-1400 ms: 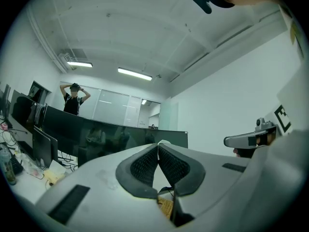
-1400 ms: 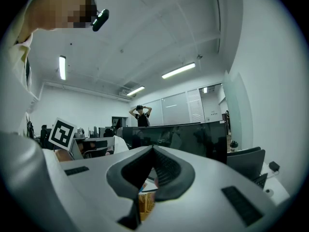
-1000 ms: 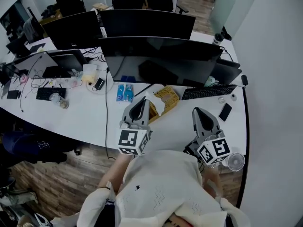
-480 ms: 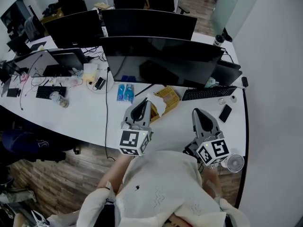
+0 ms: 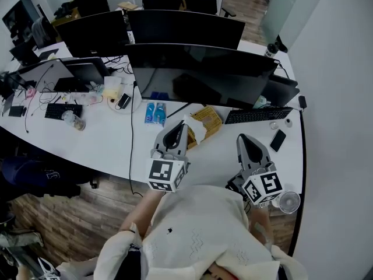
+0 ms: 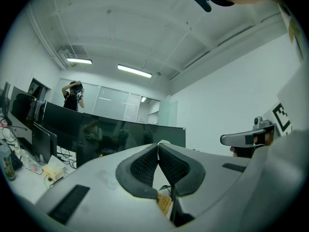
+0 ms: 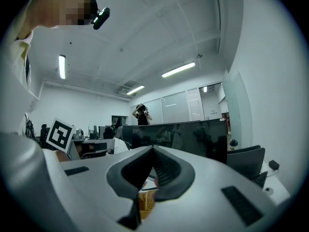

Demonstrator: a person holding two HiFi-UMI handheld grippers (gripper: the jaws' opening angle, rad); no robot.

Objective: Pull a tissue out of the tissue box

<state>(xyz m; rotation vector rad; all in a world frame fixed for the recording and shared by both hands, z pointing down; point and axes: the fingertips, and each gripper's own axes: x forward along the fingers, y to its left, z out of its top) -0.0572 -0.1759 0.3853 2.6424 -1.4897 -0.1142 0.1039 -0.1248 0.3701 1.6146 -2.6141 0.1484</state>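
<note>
A woven yellow tissue box (image 5: 208, 118) stands on the white desk (image 5: 111, 144) in front of the monitors, with a white tissue (image 5: 195, 130) sticking up from its near-left side. My left gripper (image 5: 178, 125) has its tips at that tissue. In the left gripper view the left gripper (image 6: 158, 144) is shut, a thin white tissue edge (image 6: 163, 142) shows between and above its tips, and the box (image 6: 165, 204) lies below. My right gripper (image 5: 243, 137) hovers to the right of the box, apart from it. It (image 7: 153, 149) is shut on nothing, with the box (image 7: 146, 199) beyond.
Two rows of dark monitors (image 5: 198, 69) stand behind the box. A keyboard (image 5: 256, 114), a phone (image 5: 278, 139) and a small fan (image 5: 288, 200) lie to the right. A pack of blue bottles (image 5: 154, 114) sits left of the box. The desk's curved front edge runs under my grippers.
Almost nothing differs. Both grippers hold their places, the left one still at the tissue; only the head view has shifted slightly.
</note>
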